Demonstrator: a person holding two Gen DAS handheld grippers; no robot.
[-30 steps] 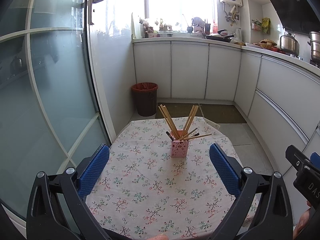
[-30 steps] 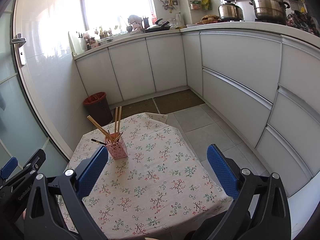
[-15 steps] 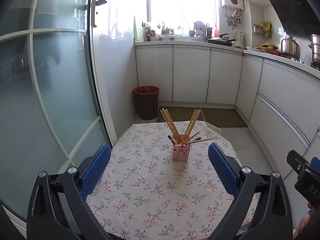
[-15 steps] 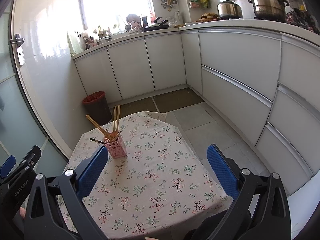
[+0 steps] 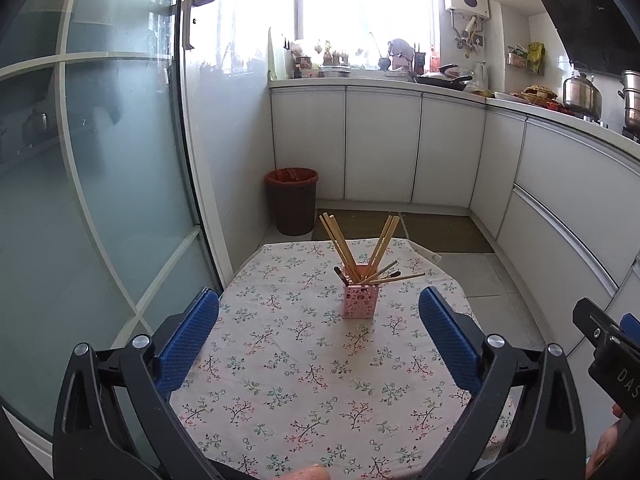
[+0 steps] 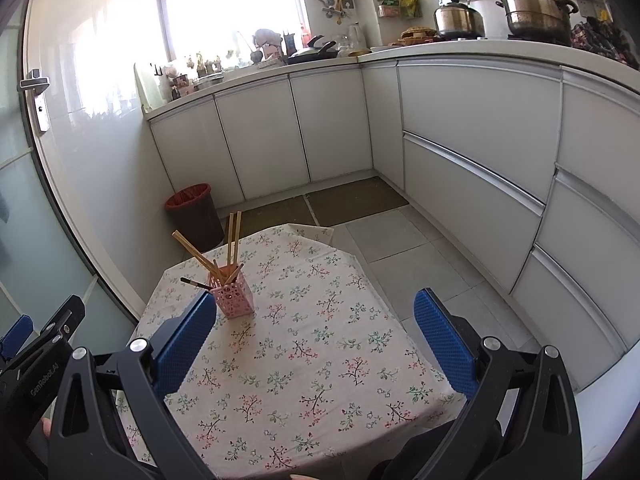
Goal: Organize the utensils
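Note:
A pink perforated holder (image 5: 360,301) (image 6: 234,300) stands on the floral tablecloth (image 5: 312,368) (image 6: 312,344) toward the table's far side. Several wooden chopsticks (image 5: 340,245) (image 6: 196,255) and a dark-tipped utensil (image 5: 341,275) (image 6: 196,283) lean out of it. My left gripper (image 5: 319,334) hangs open above the near half of the table, well short of the holder, with nothing between its blue pads. My right gripper (image 6: 315,336) is open too and holds nothing; the holder sits just beyond its left pad. The right gripper's body shows at the left wrist view's right edge.
A brown bin (image 5: 292,200) (image 6: 194,216) stands on the floor past the table, by the frosted glass door (image 5: 100,184). White cabinets (image 6: 472,152) run along the back and right under a cluttered counter with pots (image 6: 532,8). Grey floor tiles (image 6: 412,256) lie right of the table.
Both grippers have drawn back and up a little from the table, so the holder looks smaller and farther off. Both stay open. The holder and chopsticks have not moved.

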